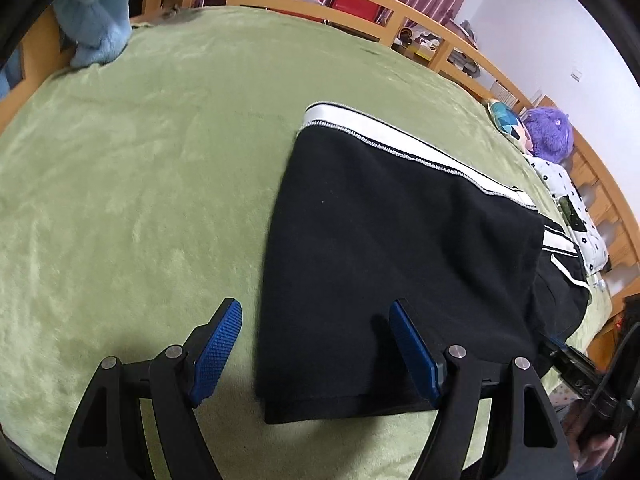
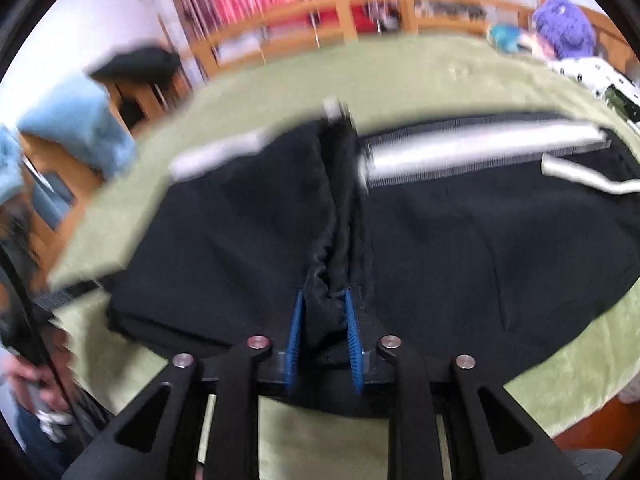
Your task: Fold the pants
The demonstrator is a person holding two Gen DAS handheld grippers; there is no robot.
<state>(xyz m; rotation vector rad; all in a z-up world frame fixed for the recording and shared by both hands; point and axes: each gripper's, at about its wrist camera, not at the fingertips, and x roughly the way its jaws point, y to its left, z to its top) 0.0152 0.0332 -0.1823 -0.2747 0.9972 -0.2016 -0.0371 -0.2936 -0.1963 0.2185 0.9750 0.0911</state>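
Note:
Black pants [image 1: 392, 264] with a white side stripe [image 1: 392, 136] lie folded on a green blanket [image 1: 140, 168]. My left gripper [image 1: 316, 312] is open and empty; it hovers just above the pants' near left edge, one blue pad over the blanket, the other over the cloth. In the right wrist view, which is motion-blurred, my right gripper [image 2: 325, 304] is shut on a bunched fold of the black pants [image 2: 480, 232] and lifts it into a ridge running away from the fingers.
The blanket covers a bed with a wooden rail [image 1: 360, 4] round it. A light blue fleece [image 1: 100, 20] lies at the far left corner. A purple plush toy [image 1: 548, 136] and a spotted white pillow [image 1: 572, 200] lie at the right.

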